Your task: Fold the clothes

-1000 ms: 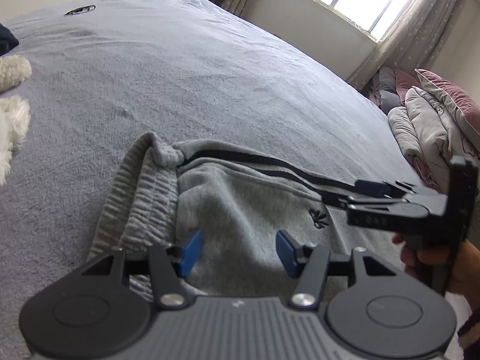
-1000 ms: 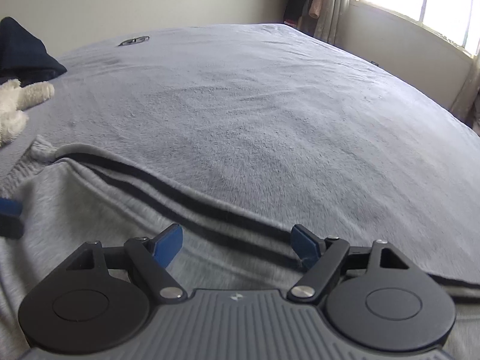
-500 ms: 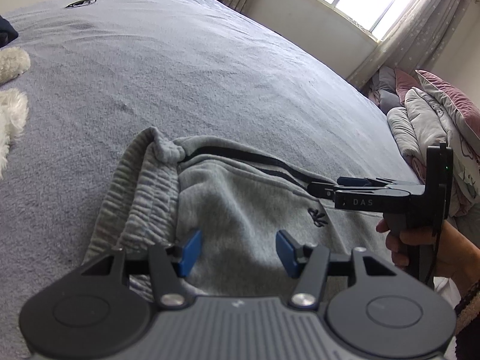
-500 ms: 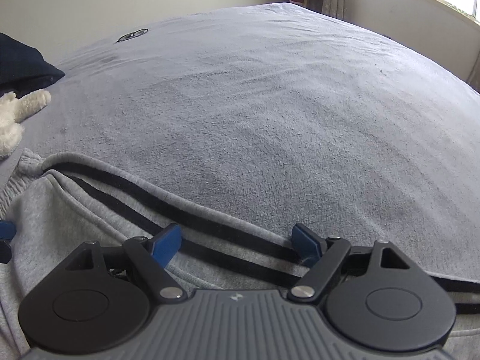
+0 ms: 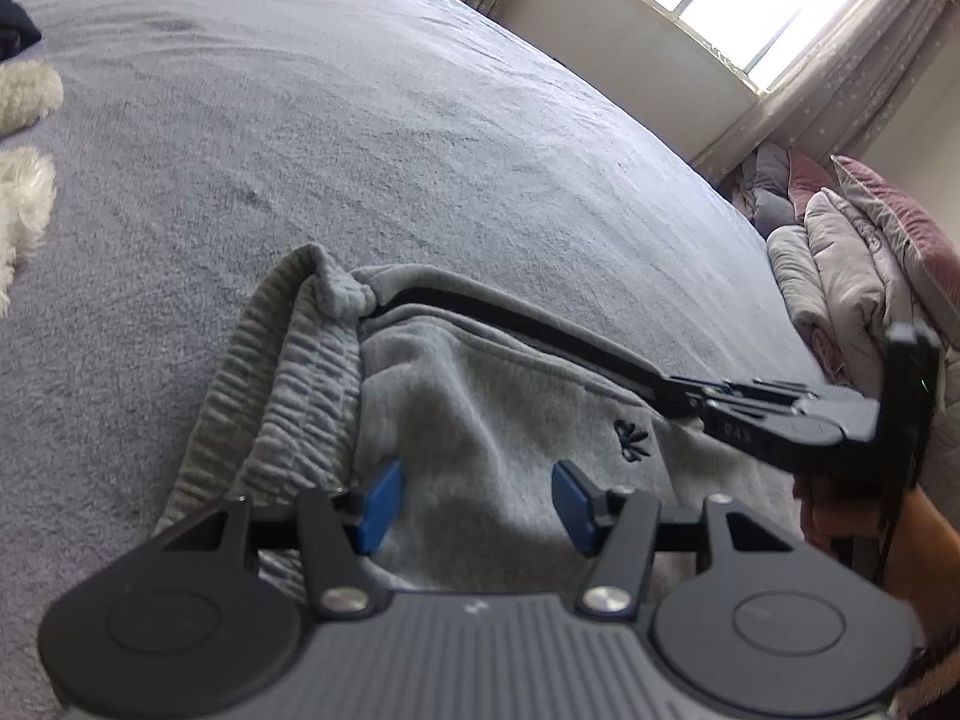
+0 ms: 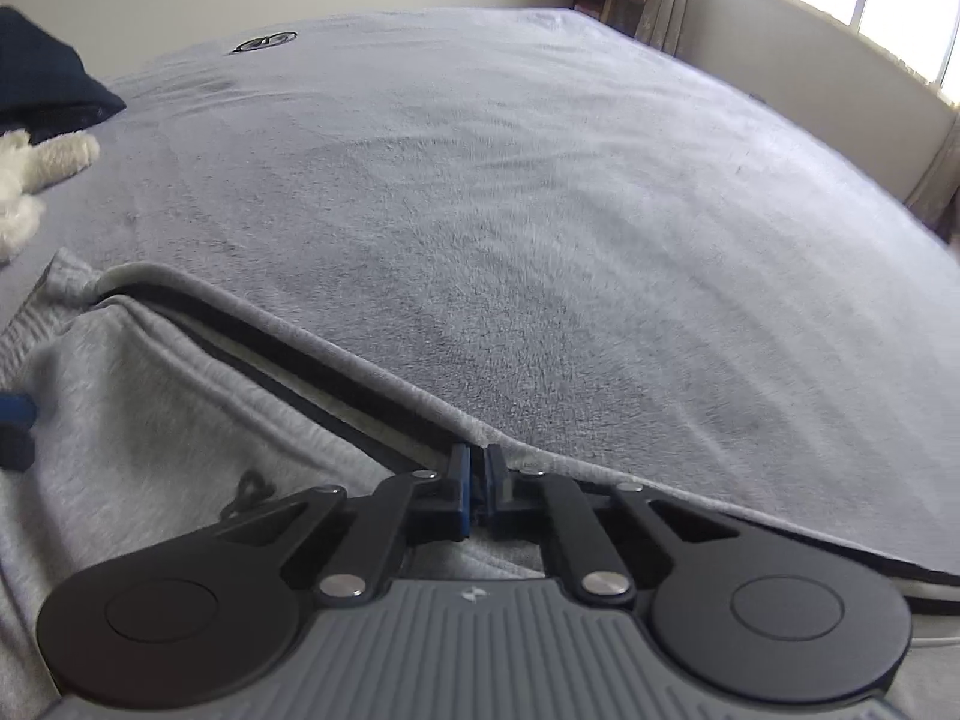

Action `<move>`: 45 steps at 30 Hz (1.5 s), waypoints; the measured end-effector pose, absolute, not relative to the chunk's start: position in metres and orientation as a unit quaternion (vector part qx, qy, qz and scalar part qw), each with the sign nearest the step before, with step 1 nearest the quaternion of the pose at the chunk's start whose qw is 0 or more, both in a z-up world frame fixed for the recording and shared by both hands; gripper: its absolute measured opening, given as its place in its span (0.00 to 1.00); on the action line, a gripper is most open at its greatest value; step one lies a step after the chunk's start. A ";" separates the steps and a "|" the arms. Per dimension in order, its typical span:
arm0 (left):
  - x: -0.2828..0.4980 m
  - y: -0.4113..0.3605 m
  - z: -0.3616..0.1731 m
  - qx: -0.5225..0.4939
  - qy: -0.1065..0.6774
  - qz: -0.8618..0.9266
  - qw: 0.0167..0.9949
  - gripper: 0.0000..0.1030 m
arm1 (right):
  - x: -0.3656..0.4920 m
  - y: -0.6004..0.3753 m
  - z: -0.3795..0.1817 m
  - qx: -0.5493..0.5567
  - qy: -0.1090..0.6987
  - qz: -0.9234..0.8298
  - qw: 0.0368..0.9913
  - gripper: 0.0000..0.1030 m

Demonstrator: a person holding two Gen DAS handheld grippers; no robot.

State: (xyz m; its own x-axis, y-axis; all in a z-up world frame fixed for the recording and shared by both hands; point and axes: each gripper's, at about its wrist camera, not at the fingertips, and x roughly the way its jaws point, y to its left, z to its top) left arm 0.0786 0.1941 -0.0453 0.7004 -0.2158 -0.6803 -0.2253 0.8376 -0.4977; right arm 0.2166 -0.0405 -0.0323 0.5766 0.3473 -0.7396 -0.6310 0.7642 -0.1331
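Now a pair of grey sweatpants lies flat on a grey bed, nearest the person. Its long axis runs crosswise: the ribbed waistband sits at the left, and a black side stripe runs along the far edge toward the right. The right gripper has its jaws pinched together on that far edge, at the stripe, some way along from the waistband; the cloth rises slightly there. The left gripper hovers over the seat of the sweatpants beside the waistband, jaws about half spread, nothing between them and no contact that can be made out. So the left gripper is the nearer one to the waistband end, and the right is already on the fold edge. Judging from this, a fold would carry the striped far edge toward the person, across the short width. A white plush toy lies well apart at far left.
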 end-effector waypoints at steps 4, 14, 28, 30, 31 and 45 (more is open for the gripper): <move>0.079 0.202 -0.047 -0.317 0.389 -0.002 0.865 0.55 | 0.190 -0.049 -0.009 -0.208 0.347 0.276 0.872 0.04; 0.077 0.203 -0.049 -0.332 0.395 0.004 0.857 0.55 | 0.101 -0.073 0.044 -0.215 0.320 0.245 0.890 0.00; 0.072 0.190 -0.044 -0.313 0.397 0.024 0.862 0.55 | 0.023 -0.085 0.044 -0.221 0.358 0.213 0.882 0.07; 0.071 0.187 -0.041 -0.308 0.394 0.025 0.866 0.55 | 0.025 -0.084 0.045 -0.220 0.356 0.206 0.884 0.13; 0.069 0.187 -0.041 -0.304 0.393 0.025 0.868 0.55 | 0.027 -0.084 0.044 -0.218 0.356 0.204 0.885 0.20; 0.076 0.197 -0.052 -0.328 0.408 0.010 0.852 0.56 | 0.101 -0.066 0.021 -0.227 0.355 0.242 0.874 0.52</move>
State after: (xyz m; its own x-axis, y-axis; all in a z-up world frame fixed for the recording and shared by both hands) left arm 0.0760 0.1971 -0.0522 0.6676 -0.2505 -0.7011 -0.2840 0.7848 -0.5508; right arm 0.1006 -0.0661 0.0205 0.6304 0.2624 -0.7306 -0.5851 0.7791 -0.2249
